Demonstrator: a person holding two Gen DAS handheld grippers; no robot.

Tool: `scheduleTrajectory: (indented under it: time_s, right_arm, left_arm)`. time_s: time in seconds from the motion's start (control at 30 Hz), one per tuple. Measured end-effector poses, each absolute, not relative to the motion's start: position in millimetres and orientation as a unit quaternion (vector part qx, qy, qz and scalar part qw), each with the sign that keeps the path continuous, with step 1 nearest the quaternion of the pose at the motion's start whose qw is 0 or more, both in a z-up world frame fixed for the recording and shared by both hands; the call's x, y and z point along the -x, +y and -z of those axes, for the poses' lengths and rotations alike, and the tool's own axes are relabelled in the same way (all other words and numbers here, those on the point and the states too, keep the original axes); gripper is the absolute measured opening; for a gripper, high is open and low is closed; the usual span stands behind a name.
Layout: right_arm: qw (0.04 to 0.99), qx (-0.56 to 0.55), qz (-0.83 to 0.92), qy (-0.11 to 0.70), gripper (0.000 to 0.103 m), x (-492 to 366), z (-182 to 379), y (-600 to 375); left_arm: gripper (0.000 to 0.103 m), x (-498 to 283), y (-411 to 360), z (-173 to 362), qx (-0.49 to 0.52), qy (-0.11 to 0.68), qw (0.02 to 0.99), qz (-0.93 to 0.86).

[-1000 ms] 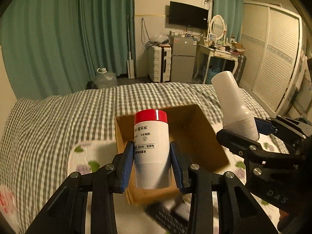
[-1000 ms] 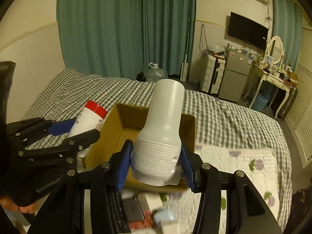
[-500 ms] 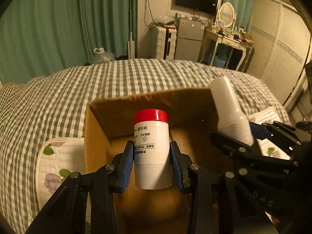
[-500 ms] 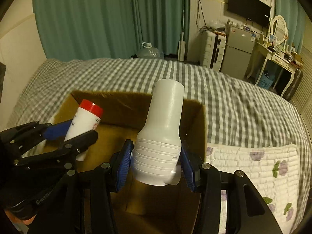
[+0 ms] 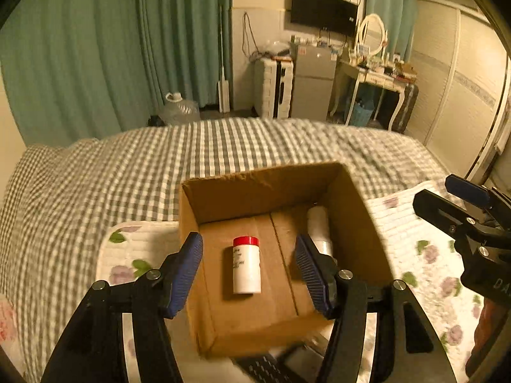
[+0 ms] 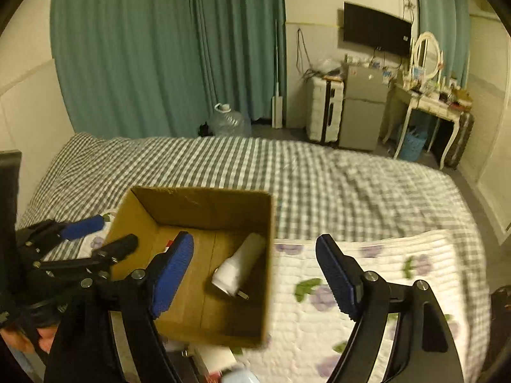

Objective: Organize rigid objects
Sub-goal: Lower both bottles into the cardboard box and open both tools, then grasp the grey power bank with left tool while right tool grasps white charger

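Two containers lie on the floor of an open cardboard box (image 5: 345,198) on a checked bed: a red-capped bottle (image 5: 246,266) at centre and a white flask (image 6: 238,269) against the right wall. Above the near rim, the left gripper (image 5: 249,263) and right gripper (image 6: 255,273) hang with fingers spread wide, holding nothing. Both containers look like stiff, light plastic with smooth, rather slippery sides. The bottle is best taken across its straight body below the cap, the flask around its ribbed wide end.
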State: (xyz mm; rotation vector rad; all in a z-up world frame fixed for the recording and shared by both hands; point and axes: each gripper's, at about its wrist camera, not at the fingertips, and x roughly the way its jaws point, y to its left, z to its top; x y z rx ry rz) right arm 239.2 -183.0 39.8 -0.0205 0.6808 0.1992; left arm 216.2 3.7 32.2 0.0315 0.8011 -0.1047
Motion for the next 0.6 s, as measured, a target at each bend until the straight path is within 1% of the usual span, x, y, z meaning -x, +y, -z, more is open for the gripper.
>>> scheduleTrajectory:
  time_s: [0.17,0.3,0.43,0.6]
  right_arm:
    - [0.942,0.030,-0.099,0.319,0.083,-178,-76,-193]
    - [0.942,0.049,-0.103,0.315,0.085,-137,-80,-198]
    - [0.936,0.057,-0.113,0.328,0.085,-110,-53,-199]
    - [0.918,0.073,-0.130,0.369,0.085,-109,3,-193]
  left_arm:
    - [0.067,-162,6,-65,-0.009,0.367,0.929,0.049]
    - [0.067,-123,11,-72,0.002,0.358,0.933,0.039]
    - [0.067,-95,14,-57,0.012,0.356,0.934,0.025]
    - [0.067,-81,13,-10,0.011,0.385,0.923,0.023]
